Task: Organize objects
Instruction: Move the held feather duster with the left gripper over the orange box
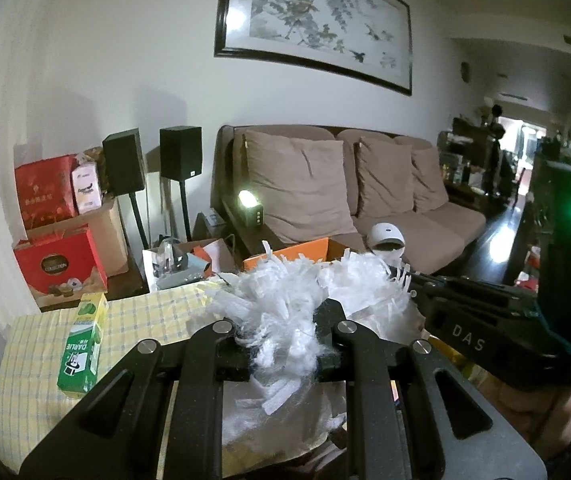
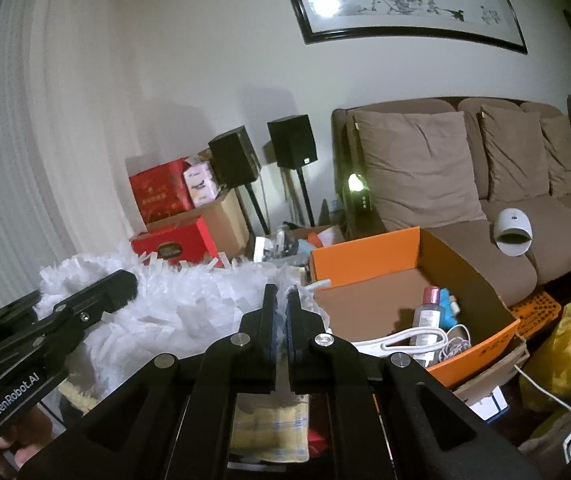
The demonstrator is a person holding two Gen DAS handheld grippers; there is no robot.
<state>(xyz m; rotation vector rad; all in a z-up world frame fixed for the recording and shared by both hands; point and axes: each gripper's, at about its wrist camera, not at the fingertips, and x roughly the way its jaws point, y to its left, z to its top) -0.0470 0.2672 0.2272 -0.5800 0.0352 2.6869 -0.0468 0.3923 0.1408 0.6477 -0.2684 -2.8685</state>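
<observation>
A fluffy white duster head of shredded strips (image 1: 285,300) is held over the yellow checked tablecloth (image 1: 37,344). My left gripper (image 1: 283,328) is shut on the duster, with strips bulging between its fingers. My right gripper (image 2: 281,312) is shut on the duster's (image 2: 173,312) right edge, beside the open orange box (image 2: 365,256). The box holds a pink-capped bottle (image 2: 429,312), a white strap and a coiled cable. The right gripper's body shows at the right of the left wrist view (image 1: 485,320). The left gripper's body shows at the left of the right wrist view (image 2: 45,320).
A green Darlie toothpaste box (image 1: 83,348) stands on the cloth at the left. Red gift boxes (image 1: 61,264) and two black speakers (image 1: 181,152) stand by the wall. A brown sofa (image 2: 485,184) carries a white domed device (image 2: 512,232). A yellow bag (image 2: 569,356) lies at the right.
</observation>
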